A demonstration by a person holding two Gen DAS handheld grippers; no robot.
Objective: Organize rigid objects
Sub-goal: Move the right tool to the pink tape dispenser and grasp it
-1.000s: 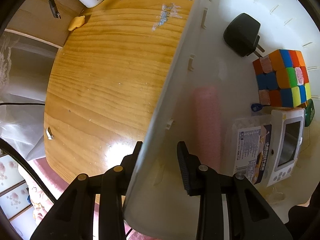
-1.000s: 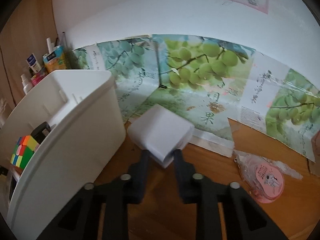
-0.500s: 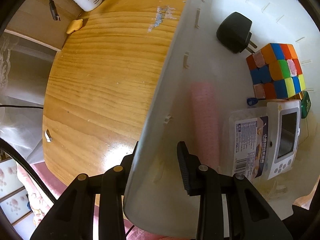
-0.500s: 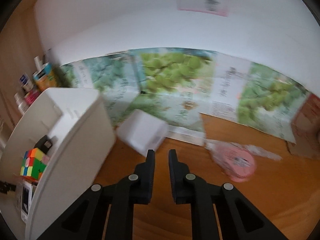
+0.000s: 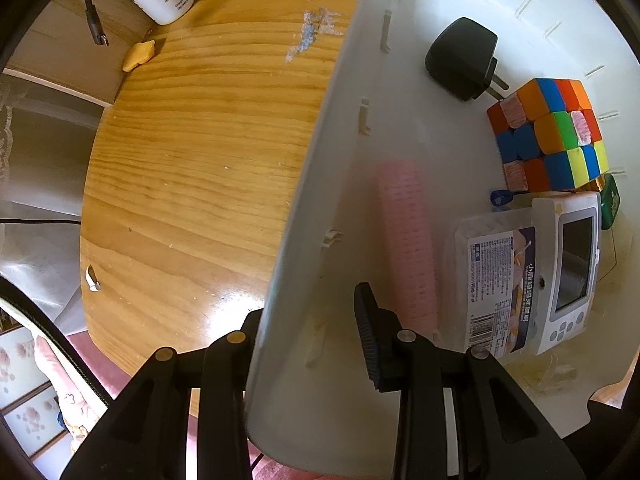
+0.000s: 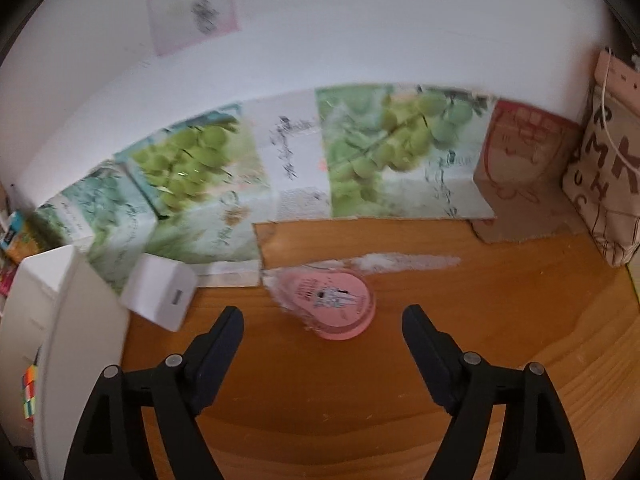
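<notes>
Left gripper (image 5: 308,320) straddles the near wall of the white bin (image 5: 304,216), one finger outside, one inside; jaws part closed, clamped on the wall. In the bin, right side of frame: Rubik's cube (image 5: 550,136), black plug adapter (image 5: 462,58), handheld device (image 5: 570,272). Right gripper (image 6: 322,322) empty, jaws opening wide over the wooden table (image 6: 400,400). White charger block (image 6: 160,296) lies centre-left beside the bin; pink round case (image 6: 334,306) lies just ahead between the fingers.
</notes>
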